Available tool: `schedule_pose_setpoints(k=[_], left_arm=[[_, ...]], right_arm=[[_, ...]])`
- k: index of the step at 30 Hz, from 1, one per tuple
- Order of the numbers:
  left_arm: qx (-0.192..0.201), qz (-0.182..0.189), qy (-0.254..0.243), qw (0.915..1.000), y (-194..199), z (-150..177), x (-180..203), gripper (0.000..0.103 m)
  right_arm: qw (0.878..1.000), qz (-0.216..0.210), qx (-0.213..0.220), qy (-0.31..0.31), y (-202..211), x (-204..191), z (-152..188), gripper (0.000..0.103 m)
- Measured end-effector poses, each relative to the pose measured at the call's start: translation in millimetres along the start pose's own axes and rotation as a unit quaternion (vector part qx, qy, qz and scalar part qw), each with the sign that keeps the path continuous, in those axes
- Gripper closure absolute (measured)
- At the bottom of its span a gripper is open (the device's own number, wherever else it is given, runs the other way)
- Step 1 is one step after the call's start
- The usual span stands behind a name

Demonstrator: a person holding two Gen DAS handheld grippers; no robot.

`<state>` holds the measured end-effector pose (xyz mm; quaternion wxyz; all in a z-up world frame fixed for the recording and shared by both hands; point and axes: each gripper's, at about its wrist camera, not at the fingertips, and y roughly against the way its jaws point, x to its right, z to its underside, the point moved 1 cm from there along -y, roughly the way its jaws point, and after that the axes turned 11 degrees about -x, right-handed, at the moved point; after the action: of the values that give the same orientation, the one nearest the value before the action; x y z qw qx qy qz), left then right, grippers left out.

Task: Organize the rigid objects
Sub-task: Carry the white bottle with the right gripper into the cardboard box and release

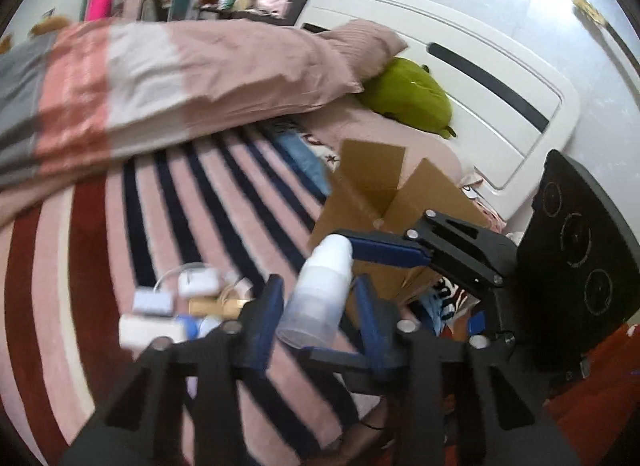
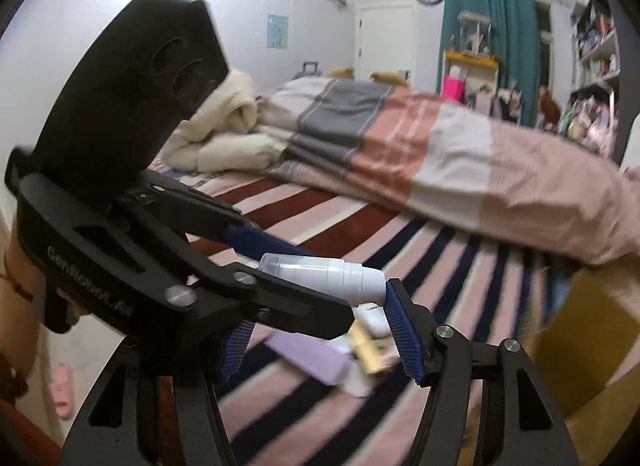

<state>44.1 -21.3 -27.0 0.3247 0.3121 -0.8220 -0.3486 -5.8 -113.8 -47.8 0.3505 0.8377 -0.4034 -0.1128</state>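
Observation:
My left gripper (image 1: 318, 298) is shut on a white bottle with a clear cap (image 1: 320, 290) and holds it above the striped bedspread (image 1: 180, 201). In the right wrist view the same bottle (image 2: 324, 274) lies sideways in the left gripper's fingers (image 2: 256, 242). My right gripper (image 2: 320, 342) is open and empty, just below the bottle. An open cardboard box (image 1: 384, 201) stands on the bed behind the bottle; its edge shows at the right in the right wrist view (image 2: 592, 330). Several small items (image 1: 180, 306) lie on the bedspread: white chargers, a gold tube, a blue-capped bottle.
A folded pink and grey quilt (image 1: 140, 81) lies across the bed. A green plush (image 1: 408, 97) and a pink pillow (image 1: 360, 45) sit by the white headboard (image 1: 480, 65). A lilac case (image 2: 308, 358) and a gold box (image 2: 372, 350) lie under my right gripper.

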Motion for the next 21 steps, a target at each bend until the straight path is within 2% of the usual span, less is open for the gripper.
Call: schedule_pose_setpoints(k=[8, 16, 19, 21], left_arm=[[-0.038, 0.031, -0.054, 0.9973, -56.8, -63.7, 62.2, 0.072], [-0.128, 0.058, -0.067, 0.9878, -131.8, -109.5, 97.7, 0.072], [-0.152, 0.056, -0.059, 0.9850, -147.4, -115.6, 100.3, 0.072], [-0.158, 0.049, -0.057, 0.9846, -152.4, -118.3, 101.8, 0.068]], right_arm=[[0.997, 0.059, -0.012, -0.043, 41.4, 75.2, 21.0, 0.044], [0.985, 0.099, -0.092, -0.103, 50.0, 143.9, 48.8, 0.044], [0.980, 0.097, -0.127, -0.122, 47.5, 161.5, 55.3, 0.044], [0.976, 0.097, -0.143, -0.130, 44.9, 169.3, 57.7, 0.044]])
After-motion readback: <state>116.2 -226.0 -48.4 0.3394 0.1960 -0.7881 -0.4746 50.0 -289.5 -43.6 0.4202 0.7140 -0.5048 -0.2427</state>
